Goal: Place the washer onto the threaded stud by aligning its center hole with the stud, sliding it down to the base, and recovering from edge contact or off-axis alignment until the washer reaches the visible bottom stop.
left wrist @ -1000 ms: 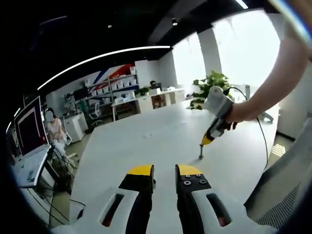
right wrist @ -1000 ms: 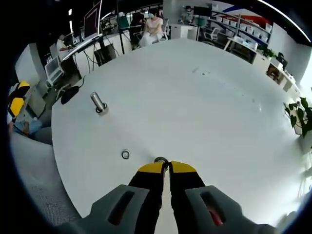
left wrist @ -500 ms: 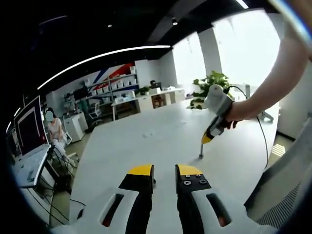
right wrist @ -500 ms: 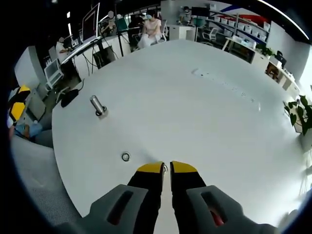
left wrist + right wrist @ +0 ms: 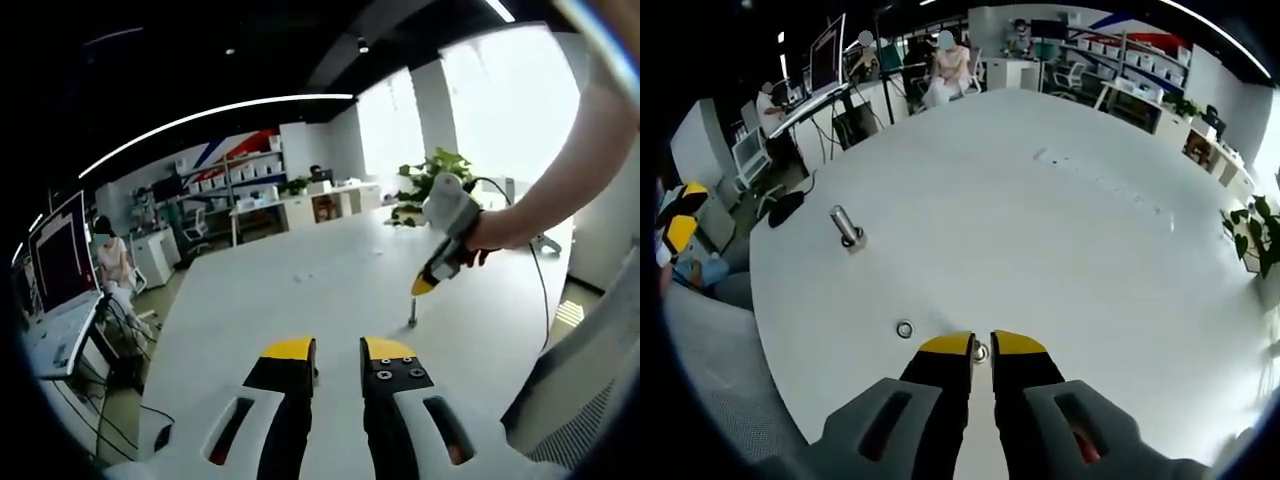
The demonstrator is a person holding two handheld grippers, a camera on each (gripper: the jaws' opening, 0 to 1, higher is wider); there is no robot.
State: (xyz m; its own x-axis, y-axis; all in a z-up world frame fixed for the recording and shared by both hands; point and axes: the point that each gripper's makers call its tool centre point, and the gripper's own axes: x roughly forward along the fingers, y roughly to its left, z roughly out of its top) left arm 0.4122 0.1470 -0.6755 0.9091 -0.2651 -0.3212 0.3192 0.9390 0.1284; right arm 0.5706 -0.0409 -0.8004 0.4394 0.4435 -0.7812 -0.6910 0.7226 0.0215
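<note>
Washer (image 5: pixel 981 351) sits between the yellow tips of the right gripper (image 5: pixel 981 345), whose jaws stand close together around it just above the white table (image 5: pixel 1060 230); a second washer (image 5: pixel 904 329) lies flat on the table just to the left, and farther off stands the threaded stud (image 5: pixel 847 227), upright and slightly tilted. From the left gripper view, the left gripper (image 5: pixel 338 349) hovers low over the table with a narrow gap between its jaws and nothing in it, and beyond it a hand (image 5: pixel 478 238) holds the right gripper pointing down over the table.
</note>
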